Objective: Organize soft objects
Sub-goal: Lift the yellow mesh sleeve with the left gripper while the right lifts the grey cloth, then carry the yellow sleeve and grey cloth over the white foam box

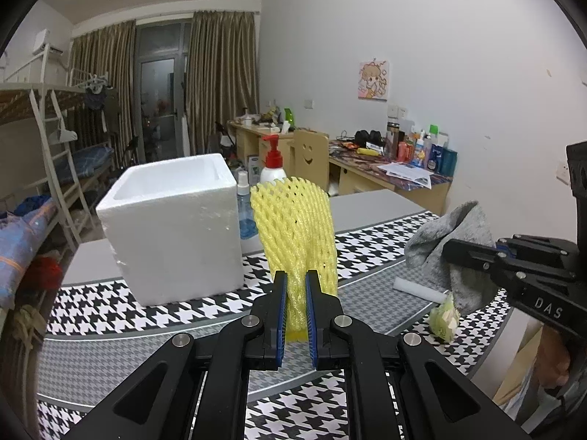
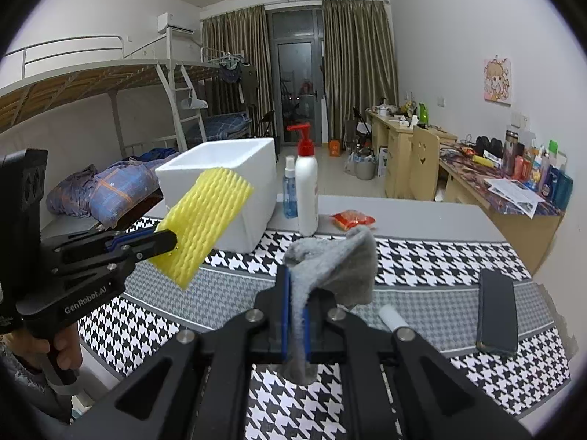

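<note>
My left gripper (image 1: 295,279) is shut on a yellow foam net sleeve (image 1: 293,227) and holds it upright above the table, just right of a white open-topped foam box (image 1: 172,227). The sleeve (image 2: 201,227) and left gripper (image 2: 172,238) also show in the right wrist view, in front of the box (image 2: 234,172). My right gripper (image 2: 296,275) is shut on a grey sock (image 2: 337,264), held above the table. The sock (image 1: 455,242) and right gripper (image 1: 449,247) show at the right of the left wrist view.
The table has a houndstooth cloth (image 2: 440,256). On it lie a white foam stick (image 1: 418,289), a small green-yellow packet (image 1: 445,317), a black phone (image 2: 497,315) and a red packet (image 2: 352,219). A pump bottle (image 2: 306,194) and a blue spray bottle (image 2: 290,192) stand beside the box.
</note>
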`<state>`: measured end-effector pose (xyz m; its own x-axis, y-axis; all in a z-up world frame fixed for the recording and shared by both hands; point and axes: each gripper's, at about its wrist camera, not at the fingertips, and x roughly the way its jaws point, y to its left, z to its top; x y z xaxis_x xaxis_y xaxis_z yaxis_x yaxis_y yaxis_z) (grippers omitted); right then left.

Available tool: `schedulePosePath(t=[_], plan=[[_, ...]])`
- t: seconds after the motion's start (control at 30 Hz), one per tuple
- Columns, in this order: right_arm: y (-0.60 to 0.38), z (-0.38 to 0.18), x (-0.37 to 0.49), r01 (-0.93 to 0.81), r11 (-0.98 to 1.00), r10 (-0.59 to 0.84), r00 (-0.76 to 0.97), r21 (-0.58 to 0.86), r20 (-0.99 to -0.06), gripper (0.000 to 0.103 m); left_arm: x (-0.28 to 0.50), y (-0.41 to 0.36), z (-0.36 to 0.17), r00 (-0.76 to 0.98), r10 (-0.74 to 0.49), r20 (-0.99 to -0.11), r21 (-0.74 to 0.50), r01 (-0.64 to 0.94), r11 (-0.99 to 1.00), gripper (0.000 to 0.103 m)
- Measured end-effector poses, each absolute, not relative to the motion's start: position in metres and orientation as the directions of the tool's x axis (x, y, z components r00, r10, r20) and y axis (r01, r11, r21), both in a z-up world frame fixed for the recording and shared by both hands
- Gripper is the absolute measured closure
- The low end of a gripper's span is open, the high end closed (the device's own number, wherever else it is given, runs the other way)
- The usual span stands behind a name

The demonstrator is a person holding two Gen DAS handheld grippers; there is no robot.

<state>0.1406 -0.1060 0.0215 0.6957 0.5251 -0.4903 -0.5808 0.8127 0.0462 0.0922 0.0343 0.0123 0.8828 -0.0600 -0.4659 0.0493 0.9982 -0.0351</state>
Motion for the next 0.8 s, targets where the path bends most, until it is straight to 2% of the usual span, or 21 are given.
schedulePosePath(t=[0.8], plan=[[-0.078,0.042,0.151,-0.612,0.791,0.551,0.706,0.008,-0.446,0.094,0.104,0.055,0.034,0.897,-0.027,-0.441,-0.012,0.024,1.000,0.093]])
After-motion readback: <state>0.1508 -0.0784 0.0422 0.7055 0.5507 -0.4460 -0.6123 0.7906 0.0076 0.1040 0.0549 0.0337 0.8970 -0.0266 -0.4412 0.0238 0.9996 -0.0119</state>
